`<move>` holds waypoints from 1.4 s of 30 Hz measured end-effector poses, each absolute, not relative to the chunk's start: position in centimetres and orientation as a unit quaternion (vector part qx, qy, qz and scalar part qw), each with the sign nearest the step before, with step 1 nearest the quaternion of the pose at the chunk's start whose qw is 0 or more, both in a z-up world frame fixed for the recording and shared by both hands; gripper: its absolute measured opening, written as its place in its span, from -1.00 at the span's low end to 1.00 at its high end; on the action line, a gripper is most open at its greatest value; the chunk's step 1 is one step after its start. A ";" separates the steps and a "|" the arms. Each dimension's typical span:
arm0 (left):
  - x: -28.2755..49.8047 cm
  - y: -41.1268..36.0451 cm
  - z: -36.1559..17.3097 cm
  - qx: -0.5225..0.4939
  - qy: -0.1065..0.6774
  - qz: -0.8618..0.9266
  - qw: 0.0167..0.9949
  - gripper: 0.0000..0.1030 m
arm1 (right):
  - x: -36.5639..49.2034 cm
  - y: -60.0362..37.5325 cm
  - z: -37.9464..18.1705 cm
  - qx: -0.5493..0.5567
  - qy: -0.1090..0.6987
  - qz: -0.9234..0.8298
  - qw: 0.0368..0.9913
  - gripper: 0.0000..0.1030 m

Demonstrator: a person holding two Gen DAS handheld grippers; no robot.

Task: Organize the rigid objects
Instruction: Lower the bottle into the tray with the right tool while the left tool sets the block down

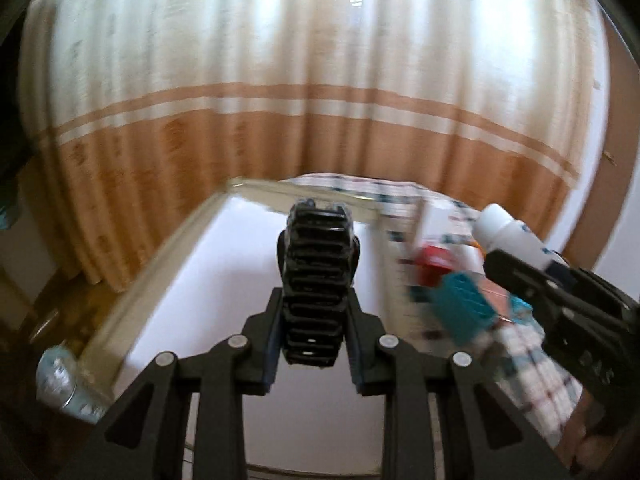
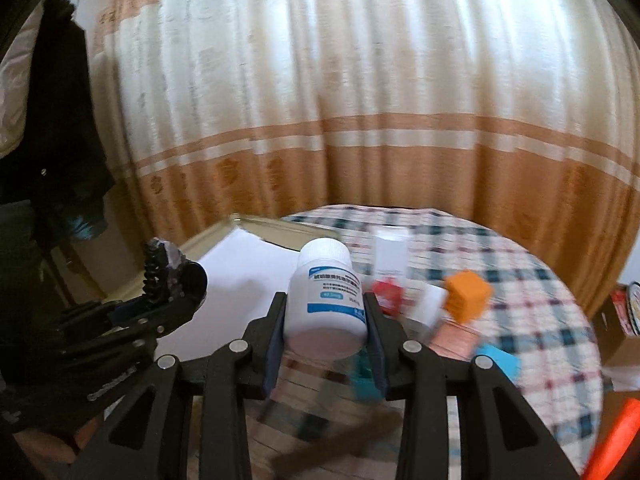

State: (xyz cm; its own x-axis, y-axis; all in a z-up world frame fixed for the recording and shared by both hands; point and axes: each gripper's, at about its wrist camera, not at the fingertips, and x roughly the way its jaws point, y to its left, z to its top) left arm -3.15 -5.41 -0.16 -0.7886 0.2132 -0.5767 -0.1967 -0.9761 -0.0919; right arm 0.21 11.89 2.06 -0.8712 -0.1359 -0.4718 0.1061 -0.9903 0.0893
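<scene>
My left gripper is shut on a black ribbed plastic part and holds it upright above a white sheet. It also shows at the left of the right wrist view. My right gripper is shut on a white pill bottle with a blue label, held above the table. That bottle also shows at the right of the left wrist view. On the checked tablecloth lie an orange cube, a red block, a white box and a teal block.
A shallow box lid or tray edge lies at the table's far left. An orange-and-cream curtain hangs behind the round table. A dark jacket hangs at left. A cardboard box stands at right. A can sits low at left.
</scene>
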 end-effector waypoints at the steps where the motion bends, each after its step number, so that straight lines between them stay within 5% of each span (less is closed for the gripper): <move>1: -3.8 -6.0 -0.4 -0.312 -0.018 0.945 0.093 -0.49 | -0.4 10.9 1.9 0.247 -0.026 -0.966 0.071 -0.24; 32: -7.0 -8.5 -2.7 -0.343 -0.022 0.939 -0.033 -0.49 | -5.0 4.5 -0.9 0.266 0.010 -0.957 0.115 -0.23; 36: -6.5 -8.6 -2.4 -0.331 -0.016 0.942 -0.055 -0.26 | -4.0 4.2 -0.4 0.242 0.024 -0.965 0.100 -0.12; 38: -6.2 -8.8 -2.2 -0.321 -0.017 0.945 -0.069 0.22 | -3.3 4.5 -0.1 0.224 0.023 -0.971 0.081 0.02; 42: -5.8 -9.2 -2.0 -0.311 -0.027 0.947 -0.081 0.43 | -3.0 5.5 0.2 0.213 0.003 -0.974 0.071 0.26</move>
